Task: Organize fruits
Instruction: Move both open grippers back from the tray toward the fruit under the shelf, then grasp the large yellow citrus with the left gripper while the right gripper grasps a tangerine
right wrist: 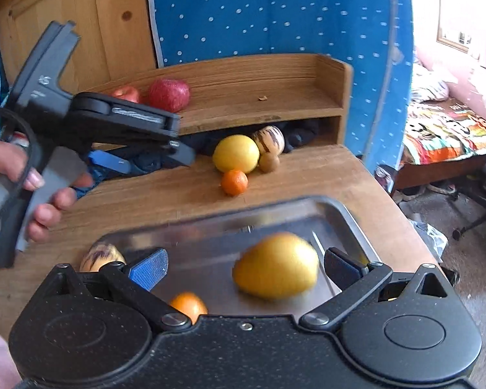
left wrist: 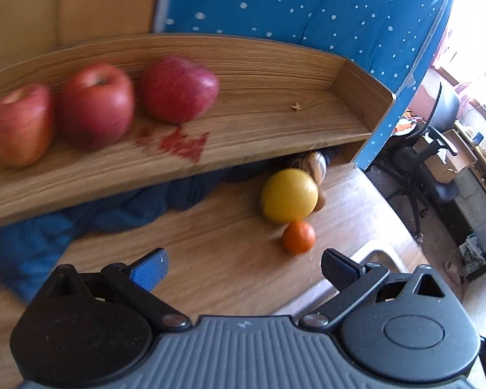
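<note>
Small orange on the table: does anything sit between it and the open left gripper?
Nothing visible does. In the left wrist view, bare tabletop lies between the left gripper and the small orange. The big yellow fruit sits just behind the orange, not in front.

Tray (right wrist: 346, 217): shiny brushed metal. Table (right wrist: 307, 175) beneath, shelf (right wrist: 243, 77) behind: grained wood. Apples (left wrist: 95, 103) on shelf: glossy.

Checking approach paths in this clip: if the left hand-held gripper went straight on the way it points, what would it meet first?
Probably the small orange fruit on the table, just ahead of the open left hand-held gripper, with the yellow fruit right behind it. Depth is uncertain in this blurred fisheye view.
</note>
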Motion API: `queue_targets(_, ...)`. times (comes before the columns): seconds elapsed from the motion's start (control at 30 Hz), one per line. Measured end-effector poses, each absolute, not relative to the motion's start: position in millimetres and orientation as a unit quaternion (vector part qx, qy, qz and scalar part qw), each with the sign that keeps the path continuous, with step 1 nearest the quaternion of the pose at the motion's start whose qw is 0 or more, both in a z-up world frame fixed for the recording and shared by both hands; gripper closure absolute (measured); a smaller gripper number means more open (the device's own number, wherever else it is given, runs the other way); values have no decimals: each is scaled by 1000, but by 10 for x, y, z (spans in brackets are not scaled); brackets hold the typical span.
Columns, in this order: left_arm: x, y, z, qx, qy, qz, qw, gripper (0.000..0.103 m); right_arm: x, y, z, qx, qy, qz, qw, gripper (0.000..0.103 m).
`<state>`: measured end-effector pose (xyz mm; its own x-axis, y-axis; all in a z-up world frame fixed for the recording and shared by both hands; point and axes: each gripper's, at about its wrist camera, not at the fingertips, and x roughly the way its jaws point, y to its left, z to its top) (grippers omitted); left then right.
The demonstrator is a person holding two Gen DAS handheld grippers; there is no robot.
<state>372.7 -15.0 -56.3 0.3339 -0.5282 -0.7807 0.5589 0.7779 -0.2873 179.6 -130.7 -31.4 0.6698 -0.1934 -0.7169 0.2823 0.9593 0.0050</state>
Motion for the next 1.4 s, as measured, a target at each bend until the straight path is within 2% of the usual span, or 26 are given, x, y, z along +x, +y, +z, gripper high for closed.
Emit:
queue_targets(0.33, 4078, -707, -727, 26, 480, -372, 794, 1, 2612, -1421, -472, 29, 407, -134, 903, 3)
queue_targets(0.7, 4273, -930, -914, 31, 506, -388, 770, 1, 3166, -1580, -725, 4, 457, -107, 883, 27)
queue_targets(0.83, 4308, -954, -952, 28, 511, -387, 767, 6, 3255, -1602, -779, -1, 462, -98, 881, 34)
queue_targets(1.1, 4399, -921, -1018, 2, 524, -397, 753, 23, 3373, -1555, -844, -4, 466, -79, 881, 59)
queue_targets(1.23, 4381, -913, -1016, -7, 522, -408, 749, 36, 3368, -1571, -873, 5, 470, -79, 879, 66)
queue_targets(1.4, 4363, -947, -1011, -7, 519, -411, 750, 40, 3344, -1573, -873, 12, 472, -77, 878, 67)
